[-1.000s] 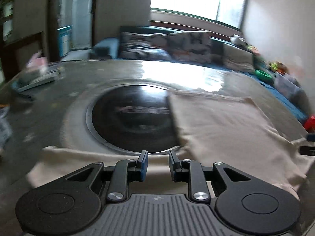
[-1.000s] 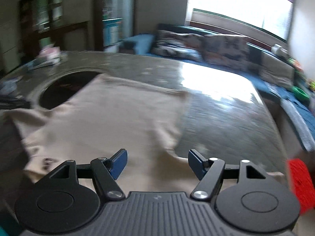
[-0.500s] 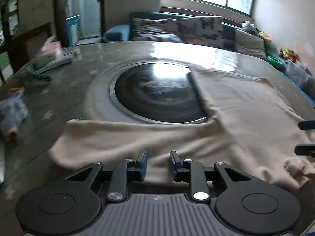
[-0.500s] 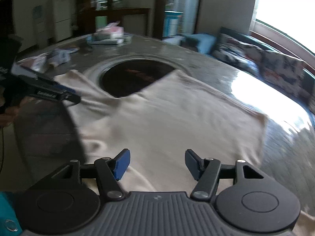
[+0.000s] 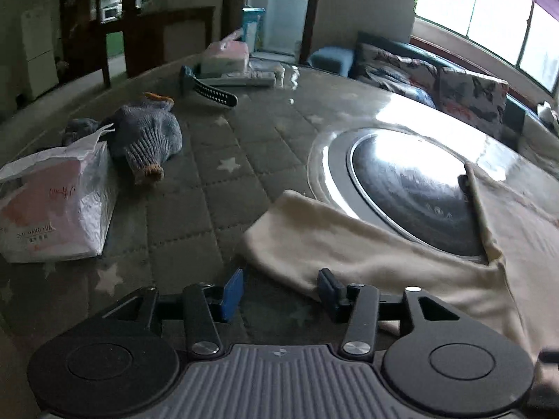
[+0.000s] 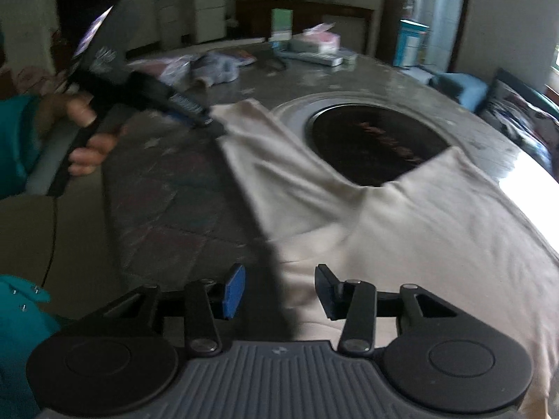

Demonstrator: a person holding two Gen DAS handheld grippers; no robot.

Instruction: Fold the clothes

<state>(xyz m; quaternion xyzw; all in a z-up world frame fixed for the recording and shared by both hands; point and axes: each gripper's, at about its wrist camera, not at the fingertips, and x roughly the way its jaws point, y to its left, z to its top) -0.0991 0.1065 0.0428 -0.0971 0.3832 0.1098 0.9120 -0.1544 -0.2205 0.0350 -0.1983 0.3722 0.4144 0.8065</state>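
Lying spread on the table (image 5: 209, 188), the cream shirt (image 6: 436, 230) is draping one sleeve (image 5: 314, 230) beside the dark round inset (image 5: 412, 188). Both left gripper (image 5: 277, 291) and right gripper (image 6: 279, 291) are hovering wide, empty. Soft, light, floppy stuff; I'd pinch sleeve edges.

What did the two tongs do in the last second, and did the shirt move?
The left tongs opened wide and swung left to the end of the sleeve. The right tongs, open before too, narrowed a little and turned left toward the shirt's sleeve side. Neither holds anything. The shirt stayed spread on the table, its edge over the dark round inset.
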